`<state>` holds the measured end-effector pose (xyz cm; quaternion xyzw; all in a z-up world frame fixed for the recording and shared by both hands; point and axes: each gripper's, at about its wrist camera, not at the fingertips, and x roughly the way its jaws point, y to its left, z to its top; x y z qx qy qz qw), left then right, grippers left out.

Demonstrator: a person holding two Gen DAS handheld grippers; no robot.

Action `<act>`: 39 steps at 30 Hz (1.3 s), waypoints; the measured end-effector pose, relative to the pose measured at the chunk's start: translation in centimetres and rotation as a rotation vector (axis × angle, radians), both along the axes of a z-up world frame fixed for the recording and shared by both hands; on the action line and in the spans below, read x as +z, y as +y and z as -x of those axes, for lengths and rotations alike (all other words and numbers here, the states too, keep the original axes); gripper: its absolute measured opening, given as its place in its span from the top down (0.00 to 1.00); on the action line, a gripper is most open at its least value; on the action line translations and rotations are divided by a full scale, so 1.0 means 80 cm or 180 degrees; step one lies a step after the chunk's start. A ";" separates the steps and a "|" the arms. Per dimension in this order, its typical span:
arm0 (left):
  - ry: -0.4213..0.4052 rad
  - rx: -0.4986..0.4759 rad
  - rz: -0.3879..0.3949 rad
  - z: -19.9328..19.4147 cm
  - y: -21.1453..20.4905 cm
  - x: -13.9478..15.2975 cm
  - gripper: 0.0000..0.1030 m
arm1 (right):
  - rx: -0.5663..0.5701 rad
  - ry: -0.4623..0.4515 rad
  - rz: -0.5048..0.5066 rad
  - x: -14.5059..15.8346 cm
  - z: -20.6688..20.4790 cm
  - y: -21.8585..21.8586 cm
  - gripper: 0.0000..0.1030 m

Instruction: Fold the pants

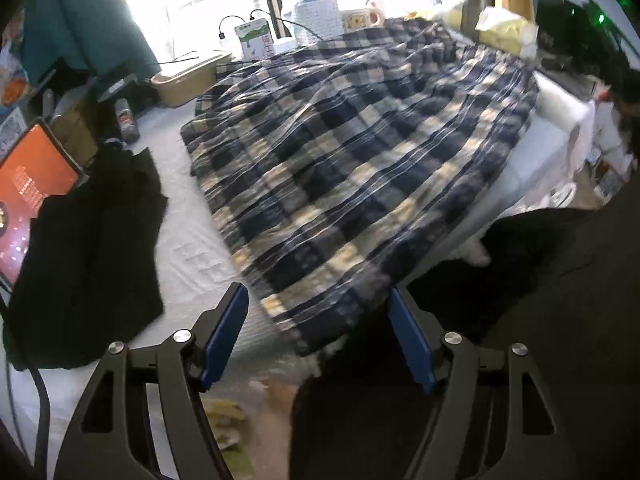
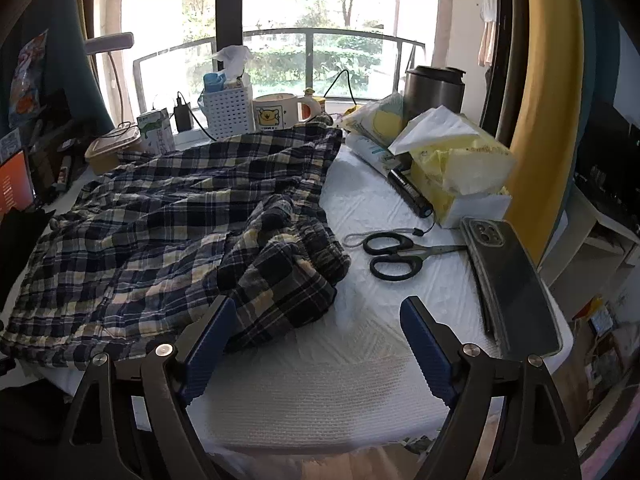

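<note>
Fingers (image 2: 208,340) on both my grippers stand spread, holding nothing. Plaid pants (image 2: 172,232) lie rumpled on the white surface (image 2: 360,380), long axis running away toward the window. My right gripper (image 2: 318,346) hovers nearest the bunched near end; the left gripper (image 1: 318,338) faces the opposite hem.

left tongs (image 1: 318,336): black angular linkage arms, triangular cut-outs, round silver screws, ribbed blue pads (image 1: 226,336) | right tongs (image 2: 318,352): same black frame, silver screws, textured blue pads (image 2: 426,350) | no skin or sleeve visible
</note>
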<state>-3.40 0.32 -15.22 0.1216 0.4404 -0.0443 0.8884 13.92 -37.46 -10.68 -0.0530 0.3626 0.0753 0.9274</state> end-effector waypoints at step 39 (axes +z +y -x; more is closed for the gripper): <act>-0.0551 0.0060 0.1300 -0.005 0.042 0.074 0.99 | 0.1105 -0.0229 0.0963 -0.055 -0.067 0.032 0.25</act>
